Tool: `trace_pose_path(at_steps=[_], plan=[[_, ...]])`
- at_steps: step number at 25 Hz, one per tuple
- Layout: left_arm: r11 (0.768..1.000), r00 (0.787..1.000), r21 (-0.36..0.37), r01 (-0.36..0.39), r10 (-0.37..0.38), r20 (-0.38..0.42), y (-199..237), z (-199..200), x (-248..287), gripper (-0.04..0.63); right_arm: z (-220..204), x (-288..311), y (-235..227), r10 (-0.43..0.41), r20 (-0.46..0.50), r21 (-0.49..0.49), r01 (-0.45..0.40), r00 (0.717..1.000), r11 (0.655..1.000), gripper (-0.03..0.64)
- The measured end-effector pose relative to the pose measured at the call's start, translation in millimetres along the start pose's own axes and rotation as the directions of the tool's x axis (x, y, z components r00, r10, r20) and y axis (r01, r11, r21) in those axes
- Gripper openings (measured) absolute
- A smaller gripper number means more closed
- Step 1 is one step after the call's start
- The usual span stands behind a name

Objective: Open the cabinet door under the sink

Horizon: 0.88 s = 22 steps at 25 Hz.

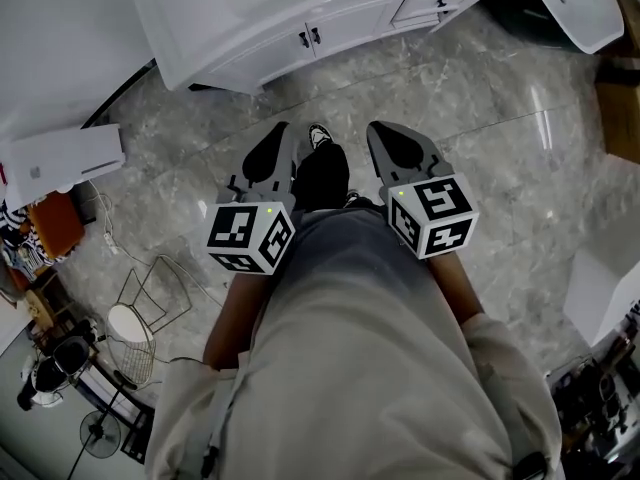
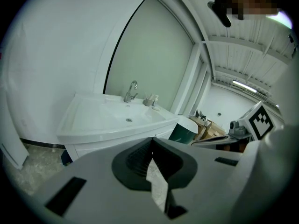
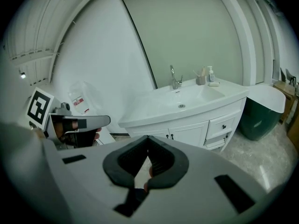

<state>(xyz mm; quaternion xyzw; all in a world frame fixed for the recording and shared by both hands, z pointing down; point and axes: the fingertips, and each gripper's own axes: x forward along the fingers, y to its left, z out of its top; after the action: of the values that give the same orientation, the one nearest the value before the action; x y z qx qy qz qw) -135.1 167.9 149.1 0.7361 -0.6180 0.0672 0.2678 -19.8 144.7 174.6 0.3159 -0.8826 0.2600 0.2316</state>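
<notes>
Hovering side by side over the grey marble floor (image 1: pixel 500 138), the left claw (image 1: pixel 281 128) and the right claw (image 1: pixel 376 128) each have their jaws pressed together at the tips, with nothing held between them. Ahead of both claws and well apart from them stands the white sink (image 3: pixel 187 101). The cabinet doors (image 3: pixel 190 135) beneath it are shut, their small dark handles (image 3: pixel 172 136) side by side at the middle seam.

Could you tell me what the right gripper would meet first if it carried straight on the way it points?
Probably the cabinet doors under the sink: the right gripper, jaws shut, aims at them, and only floor shows between.
</notes>
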Motion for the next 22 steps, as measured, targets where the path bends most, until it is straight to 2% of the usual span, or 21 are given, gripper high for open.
trace_pose_path(at_steps=[9,17,22], plan=[[1.0,1.0,-0.013,0.028,-0.028,0.007,44,32,39,0.0,40,57,-5,0.003,0.002,-0.017,-0.003,1.0,1.0,0.012],[0.998,0.999,-0.04,0.052,-0.052,0.001,69,39,55,0.0,54,89,-13,-0.037,-0.013,0.014,0.038,0.999,0.999,0.014],[0.997,0.998,-0.048,0.067,-0.067,-0.006,78,34,61,0.0,58,106,-19,-0.071,0.008,0.027,0.071,0.997,0.997,0.014]])
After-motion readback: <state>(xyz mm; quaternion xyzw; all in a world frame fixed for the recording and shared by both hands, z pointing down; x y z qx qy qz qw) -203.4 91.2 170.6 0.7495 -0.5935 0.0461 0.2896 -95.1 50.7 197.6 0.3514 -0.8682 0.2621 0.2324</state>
